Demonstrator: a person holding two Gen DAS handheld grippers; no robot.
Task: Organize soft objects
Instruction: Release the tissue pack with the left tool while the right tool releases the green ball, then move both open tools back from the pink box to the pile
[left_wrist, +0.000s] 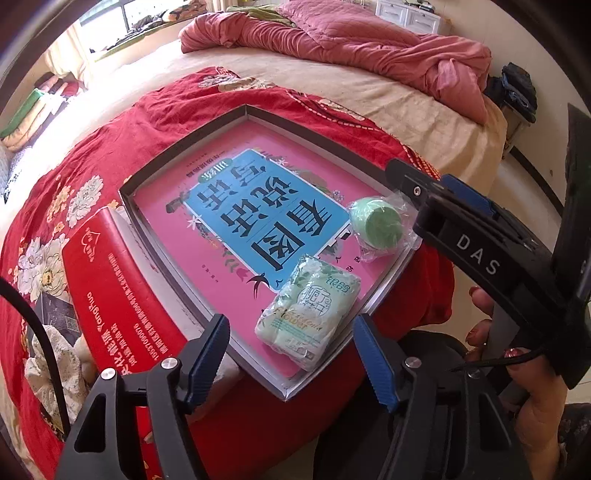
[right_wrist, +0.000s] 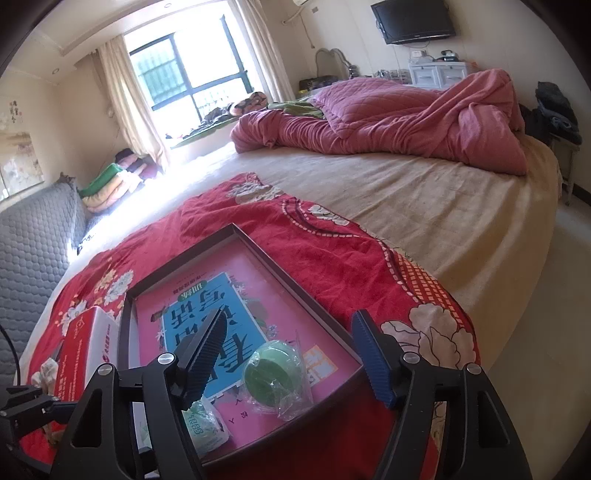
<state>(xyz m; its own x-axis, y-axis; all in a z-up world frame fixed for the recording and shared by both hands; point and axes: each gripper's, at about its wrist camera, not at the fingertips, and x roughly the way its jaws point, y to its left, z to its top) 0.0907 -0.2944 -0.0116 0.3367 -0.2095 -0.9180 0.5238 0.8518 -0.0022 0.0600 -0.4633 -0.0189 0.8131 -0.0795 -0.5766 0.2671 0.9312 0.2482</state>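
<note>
both claws gape empty: the left gripper (left_wrist: 291, 354) over the tissue pack (left_wrist: 308, 314), the right gripper (right_wrist: 290, 354) over the bagged green ball (right_wrist: 271, 380). both soft things lie in the tray (left_wrist: 184, 147) on a pink book (left_wrist: 236, 155). only the left view shows the red box (left_wrist: 122, 295) beside the tray on the red quilt (left_wrist: 166, 103).

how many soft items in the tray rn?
2. The green tissue pack lies at the tray's near corner; the green roll in clear wrap sits beside it toward the right edge. Both rest on the pink book. Nothing seems hidden.
</note>
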